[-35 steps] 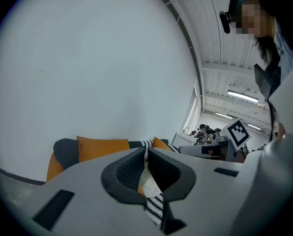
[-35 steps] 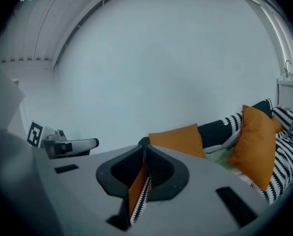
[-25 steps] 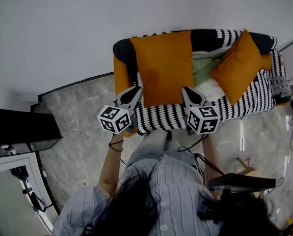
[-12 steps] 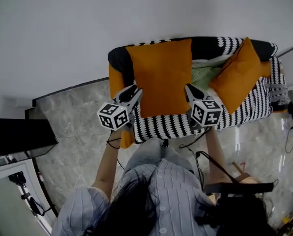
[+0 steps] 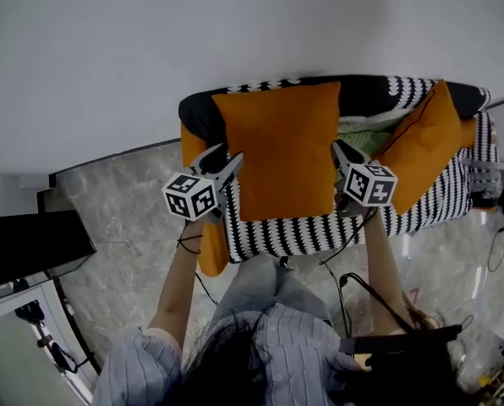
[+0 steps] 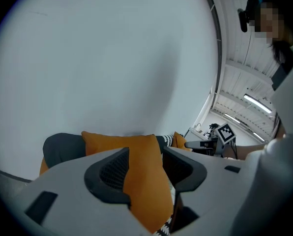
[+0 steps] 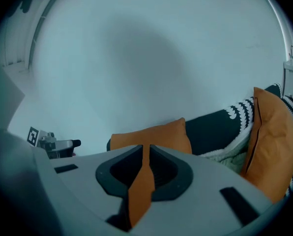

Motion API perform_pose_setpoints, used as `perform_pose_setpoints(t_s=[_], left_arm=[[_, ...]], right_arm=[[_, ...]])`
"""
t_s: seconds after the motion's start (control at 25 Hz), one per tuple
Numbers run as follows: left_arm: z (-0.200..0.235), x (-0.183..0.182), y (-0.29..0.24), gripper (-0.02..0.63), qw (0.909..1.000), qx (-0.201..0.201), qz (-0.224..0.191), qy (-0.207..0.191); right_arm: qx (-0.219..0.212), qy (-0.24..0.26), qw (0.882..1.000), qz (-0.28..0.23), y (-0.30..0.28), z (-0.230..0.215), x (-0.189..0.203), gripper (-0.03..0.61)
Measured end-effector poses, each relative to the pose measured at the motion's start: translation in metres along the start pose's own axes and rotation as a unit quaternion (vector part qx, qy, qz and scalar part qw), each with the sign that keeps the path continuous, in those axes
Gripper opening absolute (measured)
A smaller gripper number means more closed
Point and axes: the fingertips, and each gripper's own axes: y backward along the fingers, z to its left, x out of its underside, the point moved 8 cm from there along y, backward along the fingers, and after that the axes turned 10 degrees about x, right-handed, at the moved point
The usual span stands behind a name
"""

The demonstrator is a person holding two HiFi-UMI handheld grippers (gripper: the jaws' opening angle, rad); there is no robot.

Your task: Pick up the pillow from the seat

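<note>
A large square orange pillow [image 5: 286, 150] stands against the black back of a black-and-white striped sofa [image 5: 303, 231]. My left gripper [image 5: 227, 161] is at the pillow's left edge. Its jaws are opening, and the pillow's edge [image 6: 141, 181] still lies between them, with a dark gap beside the right-hand pad. My right gripper [image 5: 341, 150] is shut on the pillow's right edge [image 7: 154, 136], which shows as a thin orange strip pinched between the pads. A second orange pillow [image 5: 430, 155] leans at the sofa's right end.
A pale green blanket [image 5: 366, 138] lies between the two pillows. The sofa stands against a white wall on a grey stone floor. A black box [image 5: 32, 244] sits at the left, with cables and gear at the lower right. The person stands close to the sofa's front edge.
The big pillow has moved back and up against the sofa's backrest with both grippers alongside. The left gripper's jaws have spread apart at the pillow's edge. The right stays clamped.
</note>
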Motion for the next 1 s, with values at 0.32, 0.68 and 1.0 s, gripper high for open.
perform_pose_setpoints(t_s=[0.32,0.68,1.0], left_arm=[[0.062,-0.004,-0.035,0.233,0.9992,-0.013,0.039,-0.001],[0.119,0.007,-0.067,0.286,0.9981,-0.017,0.050,0.034],[0.165,0.014,-0.081,0.344,0.9933,-0.045,0.034,0.101]], right_arm=[[-0.003,0.026,0.999,0.017,-0.071,-0.034,-0.025,0.135],[-0.012,0.005,0.997,0.074,-0.145,-0.067,-0.033,0.275],[-0.013,0.030,0.992,0.120,-0.180,-0.084,-0.045,0.298]])
